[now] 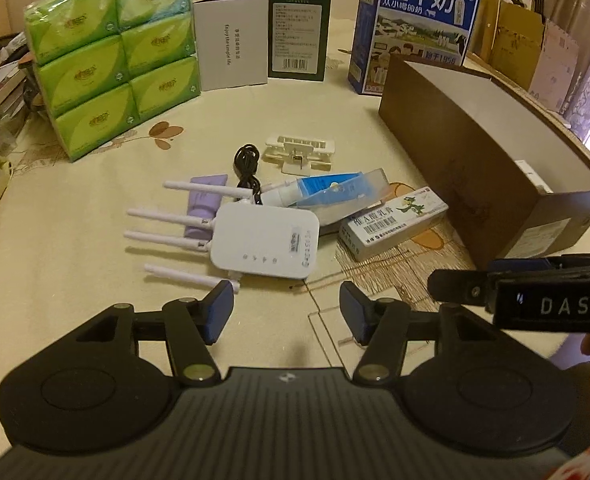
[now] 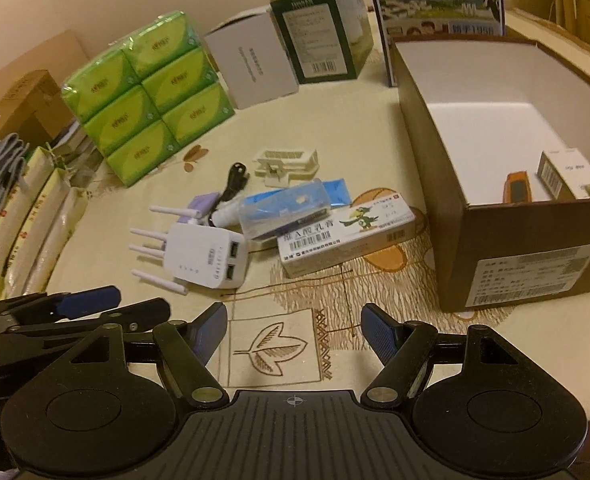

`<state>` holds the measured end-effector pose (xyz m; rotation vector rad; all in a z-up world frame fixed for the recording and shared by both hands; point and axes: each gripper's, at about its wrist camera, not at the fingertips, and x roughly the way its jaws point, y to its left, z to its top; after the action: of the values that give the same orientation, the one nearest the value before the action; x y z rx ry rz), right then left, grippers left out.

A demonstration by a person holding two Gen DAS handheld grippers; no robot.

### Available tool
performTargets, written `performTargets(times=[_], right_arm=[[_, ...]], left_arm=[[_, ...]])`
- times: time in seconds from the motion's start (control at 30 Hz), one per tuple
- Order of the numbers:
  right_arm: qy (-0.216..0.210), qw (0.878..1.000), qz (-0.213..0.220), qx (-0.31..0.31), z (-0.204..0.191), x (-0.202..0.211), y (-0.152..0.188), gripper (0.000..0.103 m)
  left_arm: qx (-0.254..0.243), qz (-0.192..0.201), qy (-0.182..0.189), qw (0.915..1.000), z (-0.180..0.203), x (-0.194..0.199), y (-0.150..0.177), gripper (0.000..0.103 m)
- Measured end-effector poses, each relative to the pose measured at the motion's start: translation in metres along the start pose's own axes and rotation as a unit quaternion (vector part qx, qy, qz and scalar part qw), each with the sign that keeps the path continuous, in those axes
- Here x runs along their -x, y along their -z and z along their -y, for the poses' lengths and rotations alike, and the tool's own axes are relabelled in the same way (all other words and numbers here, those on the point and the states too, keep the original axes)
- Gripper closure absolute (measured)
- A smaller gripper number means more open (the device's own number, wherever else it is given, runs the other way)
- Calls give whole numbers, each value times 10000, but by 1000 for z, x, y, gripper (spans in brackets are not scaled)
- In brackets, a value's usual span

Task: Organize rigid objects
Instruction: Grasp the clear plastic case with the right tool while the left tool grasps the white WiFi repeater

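My left gripper fingers half open, empty, above worktop. White router lies centre, medicine carton just right of it. Right gripper likewise half open, empty. Brown box far right.

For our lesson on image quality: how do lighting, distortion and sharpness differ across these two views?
Left wrist view: warm yellow light, fisheye bends the table edge, router fairly sharp. Right wrist view: same warm cast, brown box bulges near the edge, tissue packs slightly soft.
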<state>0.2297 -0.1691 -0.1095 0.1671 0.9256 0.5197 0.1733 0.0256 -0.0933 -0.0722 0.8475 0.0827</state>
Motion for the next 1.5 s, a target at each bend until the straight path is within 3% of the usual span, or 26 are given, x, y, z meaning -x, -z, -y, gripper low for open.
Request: performTargets(times=[0.37, 0.53, 0.67, 0.83, 1.1, 1.17, 1.27, 1.37, 1.5], right_arm=[[110, 9969, -96, -771, 26, -36, -9, 32], [166, 9951, -95, -971, 30, -46, -12, 32], [155, 9950, -122, -977, 28, -54, -14, 32], [100, 9958, -232, -881, 20, -64, -14, 32], [46, 9966, -432, -698, 9, -78, -12, 32], [41, 9972, -425, -617, 4, -79, -13, 32], [68, 9983, -350, -468, -3, -78, -15, 32], [126, 9990, -279, -325, -9, -77, -19, 32], [128, 9994, -209, -252, -13, -77, -25, 32]], left_arm=[[-347, 55, -369, 9987, 15, -49, -4, 48], [-489, 49, -654, 9966, 20, -67, -3, 48], [-420, 34, -678, 9968, 12, -69, -1, 45], [-350, 53, -859, 9957, -11, -58, 5, 45], [383, -202, -1518, 9875, -88, -47, 20, 48], [608, -278, -1273, 9896, -99, -42, 20, 48], [1143, -296, -568, 9914, -107, -31, 12, 45], [1689, -225, 29, 9854, -109, -32, -1, 35], [2040, -274, 196, 9784, -108, -49, -17, 34]])
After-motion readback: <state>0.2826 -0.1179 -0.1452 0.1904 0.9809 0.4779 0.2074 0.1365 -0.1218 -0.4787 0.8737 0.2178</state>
